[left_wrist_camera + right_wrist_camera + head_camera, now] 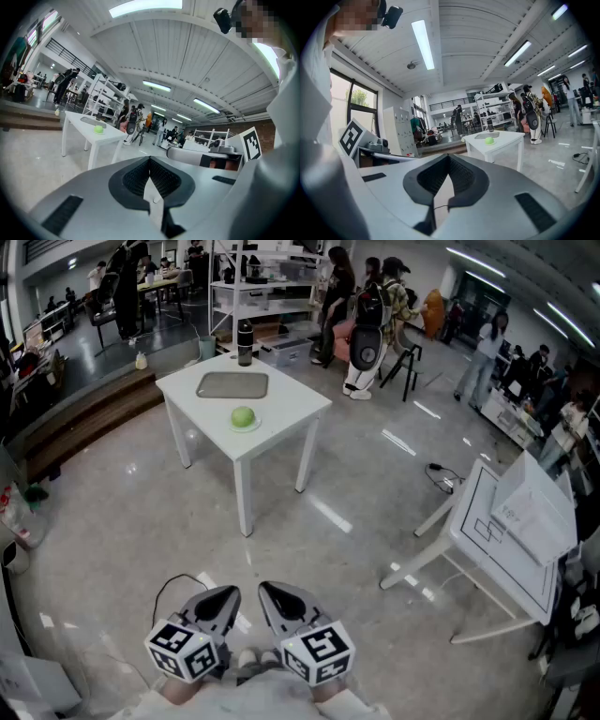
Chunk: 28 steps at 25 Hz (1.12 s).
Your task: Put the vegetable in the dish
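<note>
A round green vegetable (243,416) rests on a small pale dish on the white table (291,409), far ahead of me. A flat grey tray (232,385) and a black bottle (245,343) stand behind it. My left gripper (221,601) and right gripper (279,598) are held side by side low over the floor, well short of the table. Both are shut with nothing between the jaws. The vegetable shows small in the left gripper view (98,129) and in the right gripper view (489,140), beyond the closed tips (149,159) (449,157).
Shiny floor lies between me and the table. A tipped white board on legs (506,531) stands to the right, with a cable (441,474) on the floor near it. A wooden step (84,413) runs along the left. People and shelves (262,277) fill the background.
</note>
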Each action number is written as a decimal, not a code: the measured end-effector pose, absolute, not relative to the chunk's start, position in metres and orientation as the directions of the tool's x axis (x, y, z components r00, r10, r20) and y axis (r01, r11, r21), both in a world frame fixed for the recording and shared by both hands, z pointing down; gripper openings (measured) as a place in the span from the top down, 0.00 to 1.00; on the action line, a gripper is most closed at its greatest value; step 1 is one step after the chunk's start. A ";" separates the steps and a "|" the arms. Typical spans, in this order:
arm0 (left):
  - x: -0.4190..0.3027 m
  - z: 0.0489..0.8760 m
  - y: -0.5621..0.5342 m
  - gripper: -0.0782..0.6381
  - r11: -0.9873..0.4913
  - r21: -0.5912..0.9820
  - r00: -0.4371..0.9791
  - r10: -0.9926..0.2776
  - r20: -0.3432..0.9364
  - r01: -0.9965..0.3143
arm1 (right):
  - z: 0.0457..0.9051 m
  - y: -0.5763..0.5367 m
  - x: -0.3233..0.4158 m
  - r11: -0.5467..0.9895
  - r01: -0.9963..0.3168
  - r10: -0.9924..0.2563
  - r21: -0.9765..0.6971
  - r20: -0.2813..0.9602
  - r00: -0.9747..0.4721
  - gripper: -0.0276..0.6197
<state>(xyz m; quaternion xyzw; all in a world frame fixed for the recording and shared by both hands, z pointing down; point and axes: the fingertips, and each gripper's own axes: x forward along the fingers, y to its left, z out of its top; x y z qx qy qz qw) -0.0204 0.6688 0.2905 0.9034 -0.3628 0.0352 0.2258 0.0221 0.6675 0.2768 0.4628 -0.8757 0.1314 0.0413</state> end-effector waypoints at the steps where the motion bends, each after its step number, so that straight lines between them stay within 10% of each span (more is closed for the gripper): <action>1: -0.020 0.292 0.669 0.88 -0.633 0.383 0.733 -0.640 0.230 -0.673 | 0.277 0.667 0.023 0.537 -0.821 -0.800 -0.192 0.193 -0.568 0.94; 28: 0.002 0.311 0.671 0.88 -0.598 0.409 0.714 -0.656 0.244 -0.689 | 0.287 0.667 0.035 0.598 -0.764 -0.753 -0.243 0.156 -0.639 0.94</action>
